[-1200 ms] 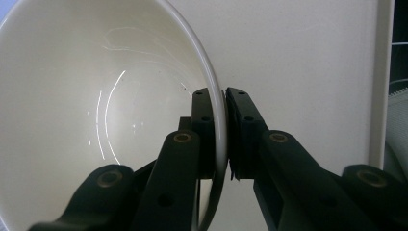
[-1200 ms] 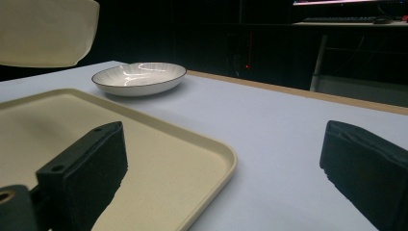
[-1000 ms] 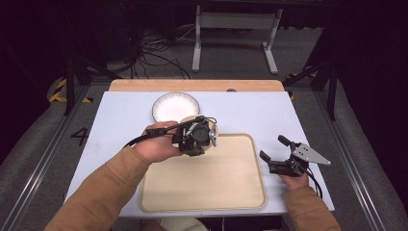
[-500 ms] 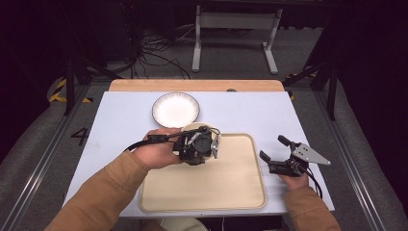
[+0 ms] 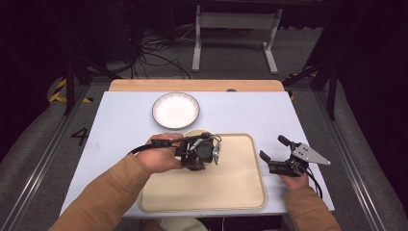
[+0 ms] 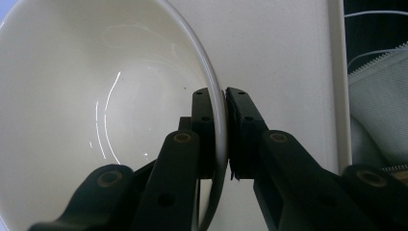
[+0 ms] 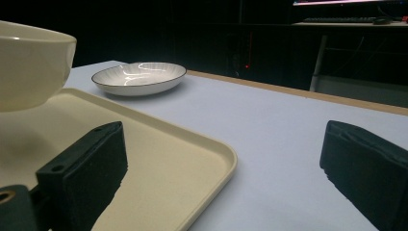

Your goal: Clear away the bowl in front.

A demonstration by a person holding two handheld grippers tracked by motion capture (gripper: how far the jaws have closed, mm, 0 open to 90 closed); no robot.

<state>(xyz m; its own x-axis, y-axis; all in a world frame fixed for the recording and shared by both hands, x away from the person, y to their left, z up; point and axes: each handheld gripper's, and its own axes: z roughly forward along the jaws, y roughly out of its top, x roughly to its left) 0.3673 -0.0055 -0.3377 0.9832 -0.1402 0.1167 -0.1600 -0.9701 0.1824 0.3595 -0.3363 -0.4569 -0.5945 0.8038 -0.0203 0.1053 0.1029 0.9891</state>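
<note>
Fingers [image 6: 207, 120] of my left gripper [image 6: 225, 103] pinch the bowl [image 6: 96, 96] rim, hiding it from above; my right gripper [image 5: 273, 149] gapes empty.

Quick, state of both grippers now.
Left gripper: shut on the rim of the glossy cream ceramic bowl.
Right gripper: open, holding nothing.

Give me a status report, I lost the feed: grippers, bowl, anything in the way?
Left gripper shut on cream bowl rim, over the tray. Right gripper open, beside tray. White plate beyond, clear of path.
</note>
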